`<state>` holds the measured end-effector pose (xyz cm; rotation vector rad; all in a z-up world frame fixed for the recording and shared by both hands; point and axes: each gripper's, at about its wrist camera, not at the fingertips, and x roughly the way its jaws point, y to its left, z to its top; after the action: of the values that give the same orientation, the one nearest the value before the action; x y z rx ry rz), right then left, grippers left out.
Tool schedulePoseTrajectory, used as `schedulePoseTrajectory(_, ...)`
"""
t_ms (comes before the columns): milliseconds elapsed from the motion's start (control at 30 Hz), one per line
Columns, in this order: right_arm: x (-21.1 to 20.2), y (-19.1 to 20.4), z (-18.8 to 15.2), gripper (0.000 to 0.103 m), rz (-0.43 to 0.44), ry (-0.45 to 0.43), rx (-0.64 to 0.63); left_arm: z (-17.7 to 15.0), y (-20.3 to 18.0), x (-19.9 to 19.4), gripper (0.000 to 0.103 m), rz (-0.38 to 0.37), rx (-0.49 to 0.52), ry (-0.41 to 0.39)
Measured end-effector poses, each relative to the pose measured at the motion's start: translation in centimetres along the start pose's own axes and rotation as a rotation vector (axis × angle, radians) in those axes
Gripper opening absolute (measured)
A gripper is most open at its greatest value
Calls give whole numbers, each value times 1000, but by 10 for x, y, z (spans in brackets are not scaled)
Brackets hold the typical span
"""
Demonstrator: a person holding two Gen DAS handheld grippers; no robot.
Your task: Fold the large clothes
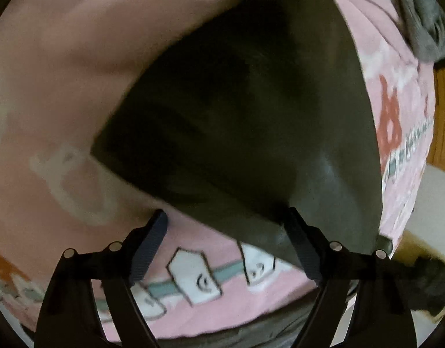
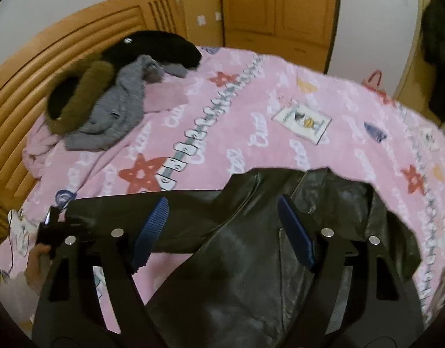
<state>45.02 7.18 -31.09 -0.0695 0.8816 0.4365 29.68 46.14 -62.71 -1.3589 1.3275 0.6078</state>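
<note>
We find both grippers, left (image 1: 228, 243) and right (image 2: 222, 229), fingers apart over the jacket (image 2: 251, 232) on the bed (image 2: 222, 121); grasp edges squarely before folding.

On the pink bedspread (image 2: 251, 110) lies one dark leather jacket (image 2: 251, 246), spread near the bed's near edge. Toward the far left corner, by the wooden headboard (image 2: 48, 58), sits a heap of three garments: one black coat (image 2: 164, 47) with a brown fur trim, one grey knitted sweater (image 2: 118, 110) and one pink piece (image 2: 167, 95). Two grippers show, the left gripper (image 1: 225, 246) and the right gripper (image 2: 222, 232).
</note>
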Motion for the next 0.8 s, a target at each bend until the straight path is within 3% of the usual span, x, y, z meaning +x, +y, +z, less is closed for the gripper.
schedulePoseTrajectory(100,51,-12,-5,76,47,30,3,-1,0,-2,62,8,-14,-66)
schedulePoseTrajectory(133,74,-15,-7,62,51,47,-8,-5,-3,-6,51,22,-4,-94)
schedulePoseTrajectory(167,95,-17,-7,37,79,69,-12,-9,-7,-11,40,32,15,-126)
schedulePoseTrajectory(233,143,-27,-8,28,163,126,15,-22,-17,-21,28,70,75,-207)
schedulePoseTrajectory(300,194,-36,-9,14,176,205,50,-38,-26,-30,14,101,122,-288)
schedulePoseTrajectory(367,234,-44,-8,13,143,274,78,-53,-31,-44,3,86,164,-372)
schedulePoseTrajectory(467,274,-41,-9,6,85,357,10,-81,-43,-75,3,-30,235,-499)
schedulePoseTrajectory(600,304,-30,-12,5,59,398,-47,-121,-75,-111,3,-173,362,-591)
schedulePoseTrajectory(700,315,-34,-10,5,77,411,7,-155,-104,-133,3,-254,493,-636)
schedulePoseTrajectory(800,316,-38,-8,5,117,429,29,-193,-133,-145,3,-334,631,-632)
